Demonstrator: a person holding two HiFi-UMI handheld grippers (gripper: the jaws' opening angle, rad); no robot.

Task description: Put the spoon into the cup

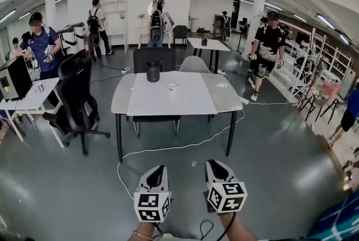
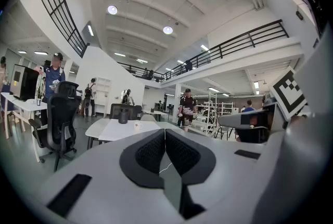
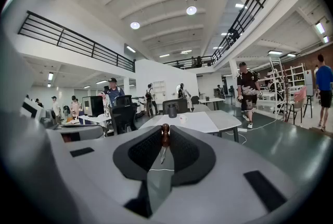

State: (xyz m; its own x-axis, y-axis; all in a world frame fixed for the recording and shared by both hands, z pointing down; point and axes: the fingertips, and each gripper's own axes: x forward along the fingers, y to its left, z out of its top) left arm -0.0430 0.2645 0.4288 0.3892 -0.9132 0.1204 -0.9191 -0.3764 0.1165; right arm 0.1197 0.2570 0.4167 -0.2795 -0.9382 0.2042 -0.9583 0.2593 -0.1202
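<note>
A small white cup (image 1: 172,87) stands on the white mat of the table (image 1: 224,97) several steps ahead; it also shows small in the left gripper view (image 2: 137,125) and the right gripper view (image 3: 182,119). My right gripper (image 1: 212,165) (image 3: 165,129) hangs low over the floor, shut on the spoon (image 3: 165,135), whose brown end pokes up between the jaws. In the head view the spoon (image 1: 196,165) sticks out leftward from the tips. My left gripper (image 1: 160,170) (image 2: 165,133) is beside it, shut with nothing held.
A dark jug (image 1: 153,71) stands on the table behind the cup. A black office chair (image 1: 76,101) is left of the table, more chairs behind it. A white cable (image 1: 168,148) crosses the floor between me and the table. Several people move about farther back.
</note>
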